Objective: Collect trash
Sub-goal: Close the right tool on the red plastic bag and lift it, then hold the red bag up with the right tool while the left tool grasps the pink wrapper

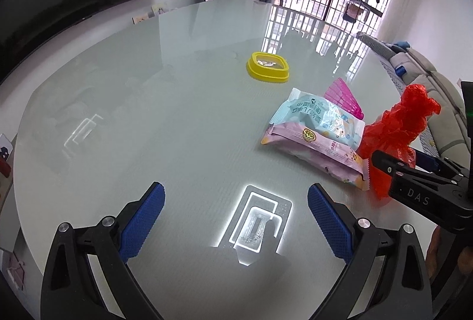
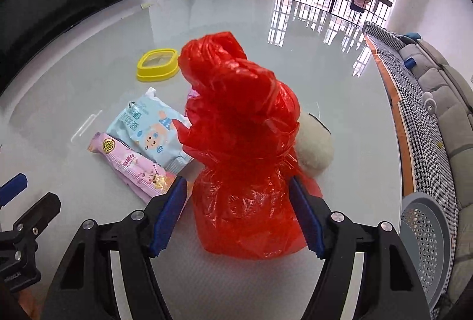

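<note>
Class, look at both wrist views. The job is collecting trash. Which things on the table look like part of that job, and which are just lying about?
Likely part of the job:
red plastic bag, between the right hand-held gripper fingers
blue wipes packet
pink wipes packet

Just lying about, probably:
yellow dish
pink ridged item
white fluffy thing
grey basket

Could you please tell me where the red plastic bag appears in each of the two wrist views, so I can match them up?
Left wrist view: the red plastic bag stands at the right edge, right of the wipe packets.
Right wrist view: the bag fills the centre, between the right gripper fingers.
Shared landmark: the yellow lid on the table beyond the bag.
</note>
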The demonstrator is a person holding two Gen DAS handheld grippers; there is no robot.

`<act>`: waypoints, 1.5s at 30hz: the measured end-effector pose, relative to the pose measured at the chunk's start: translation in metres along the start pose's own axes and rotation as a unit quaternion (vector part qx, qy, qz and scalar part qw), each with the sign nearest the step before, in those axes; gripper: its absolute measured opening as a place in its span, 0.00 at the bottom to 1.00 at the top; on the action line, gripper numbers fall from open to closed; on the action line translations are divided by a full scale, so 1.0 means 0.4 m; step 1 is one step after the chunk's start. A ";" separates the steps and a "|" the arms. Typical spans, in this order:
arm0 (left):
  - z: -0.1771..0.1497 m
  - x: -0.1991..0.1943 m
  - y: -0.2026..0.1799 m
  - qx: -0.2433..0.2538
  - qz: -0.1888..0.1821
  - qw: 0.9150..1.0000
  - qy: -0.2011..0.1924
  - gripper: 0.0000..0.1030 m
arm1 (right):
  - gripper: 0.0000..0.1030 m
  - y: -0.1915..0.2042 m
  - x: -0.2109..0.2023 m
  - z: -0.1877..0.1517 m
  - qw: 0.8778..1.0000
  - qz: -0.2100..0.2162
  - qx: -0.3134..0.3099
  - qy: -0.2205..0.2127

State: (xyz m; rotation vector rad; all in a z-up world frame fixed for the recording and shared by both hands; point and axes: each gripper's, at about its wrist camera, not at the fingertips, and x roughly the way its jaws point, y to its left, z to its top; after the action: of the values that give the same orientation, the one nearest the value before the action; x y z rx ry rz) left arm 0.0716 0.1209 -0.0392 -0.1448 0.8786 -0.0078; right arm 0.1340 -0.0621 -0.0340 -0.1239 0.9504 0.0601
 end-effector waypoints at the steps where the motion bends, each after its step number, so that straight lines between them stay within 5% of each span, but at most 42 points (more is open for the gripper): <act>1: 0.000 0.002 -0.004 0.000 -0.001 1.000 0.001 0.93 | 0.63 0.002 -0.001 -0.001 1.000 -0.001 0.000 -0.001; 5: -0.008 0.002 -0.012 0.000 -0.004 1.000 0.005 0.93 | 0.42 0.003 0.005 0.006 1.000 -0.001 -0.005 0.003; 11: -0.017 -0.011 -0.028 0.004 0.000 1.000 0.003 0.93 | 0.27 -0.005 -0.019 -0.005 1.000 0.014 0.000 -0.003; 31: -0.014 -0.022 -0.150 0.012 0.006 1.000 -0.004 0.93 | 0.23 -0.172 -0.249 -0.143 0.994 0.059 0.055 -0.073; 45: 0.030 0.091 -0.278 -0.002 0.033 0.999 0.023 0.93 | 0.23 -0.335 -0.310 -0.233 0.987 0.075 0.105 -0.101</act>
State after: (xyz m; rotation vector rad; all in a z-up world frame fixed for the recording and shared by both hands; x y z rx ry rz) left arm 0.1100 0.0099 -0.0451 -0.1200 0.9284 0.0530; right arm 0.0010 -0.2069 0.0242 0.1468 0.7576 0.1081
